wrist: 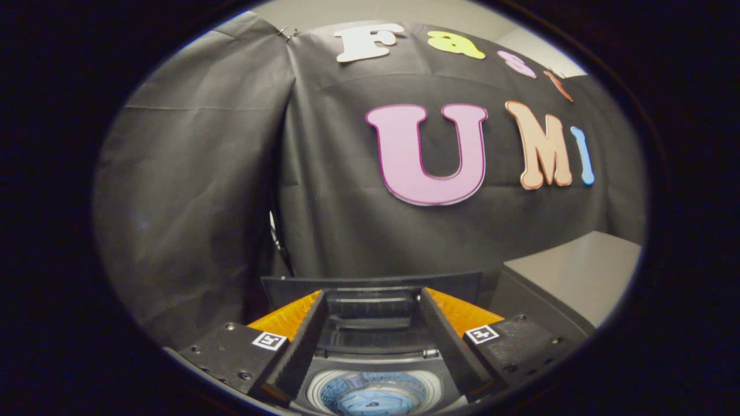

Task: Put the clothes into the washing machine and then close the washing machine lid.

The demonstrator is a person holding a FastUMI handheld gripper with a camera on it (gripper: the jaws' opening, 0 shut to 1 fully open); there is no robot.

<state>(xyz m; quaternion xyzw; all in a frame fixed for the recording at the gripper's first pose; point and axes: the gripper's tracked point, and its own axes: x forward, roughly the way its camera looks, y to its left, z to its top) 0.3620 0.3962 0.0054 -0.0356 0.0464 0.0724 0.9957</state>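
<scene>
While spread wide, tongs (pixel 373 323) hover level above washing machine (pixel 373 387) drum.

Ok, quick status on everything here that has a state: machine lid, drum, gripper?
Washing machine lid: open, standing upright behind the tub opening.
Drum: exposed below, between the fingers; no clothes visible in the part shown.
Gripper: open, fingers spread apart, holding nothing.

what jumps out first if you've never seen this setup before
First the open washing machine just below and between the gripper fingers, its lid standing upright beyond them and the round drum showing pale blue inside. The jaws stand wide apart with nothing held. Behind it all hangs the black cloth wall, with a grey cabinet off to the machine's right.
</scene>
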